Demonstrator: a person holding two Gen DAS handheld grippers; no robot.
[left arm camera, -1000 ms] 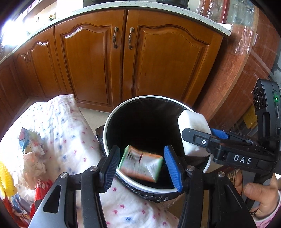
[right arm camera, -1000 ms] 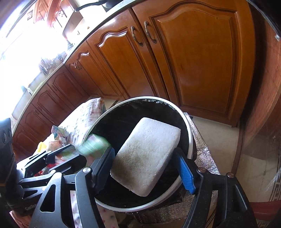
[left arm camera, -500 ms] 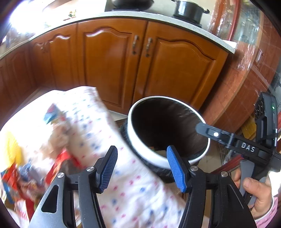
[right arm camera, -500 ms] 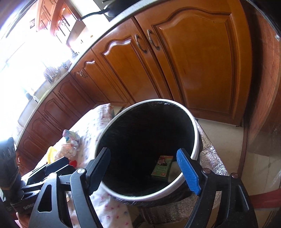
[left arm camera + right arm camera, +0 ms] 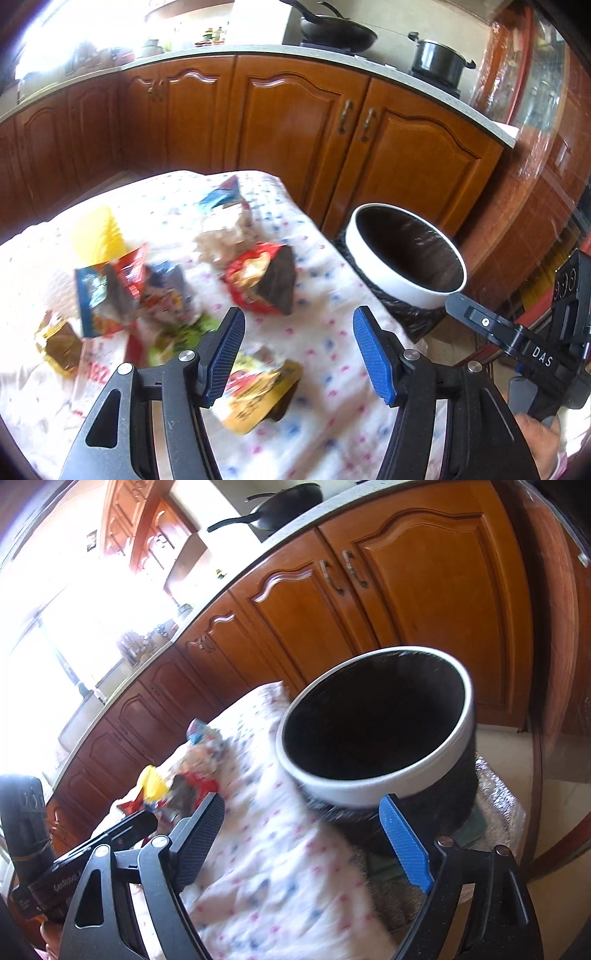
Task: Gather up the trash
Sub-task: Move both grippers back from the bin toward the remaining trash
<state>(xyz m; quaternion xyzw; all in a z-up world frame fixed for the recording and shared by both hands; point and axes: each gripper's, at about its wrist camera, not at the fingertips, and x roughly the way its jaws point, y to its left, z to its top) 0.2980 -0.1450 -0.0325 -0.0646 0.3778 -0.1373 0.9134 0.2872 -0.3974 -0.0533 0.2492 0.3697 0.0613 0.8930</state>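
Observation:
A round trash bin [image 5: 402, 284] with a white rim and black liner stands by the table's right edge; it also shows in the right wrist view [image 5: 369, 790]. Several snack wrappers lie on the white dotted tablecloth [image 5: 325, 354]: a red one [image 5: 258, 280], a yellow packet [image 5: 258, 395] just below my left gripper [image 5: 299, 354], and a blue and red pile [image 5: 125, 291]. My left gripper is open and empty above the table. My right gripper [image 5: 303, 838] is open and empty, in front of the bin and over the table's edge.
Brown wooden cabinets [image 5: 295, 129] run behind the table and bin. A pan [image 5: 336, 33] and a pot [image 5: 439, 59] sit on the counter. A yellow object [image 5: 96, 232] lies at the table's left. The right gripper's body [image 5: 532, 350] shows at the right.
Both grippers let go of their items into the bin, a carton and a white sponge. Both have pulled back from the bin, and the left has swung toward the wrappers on the table.

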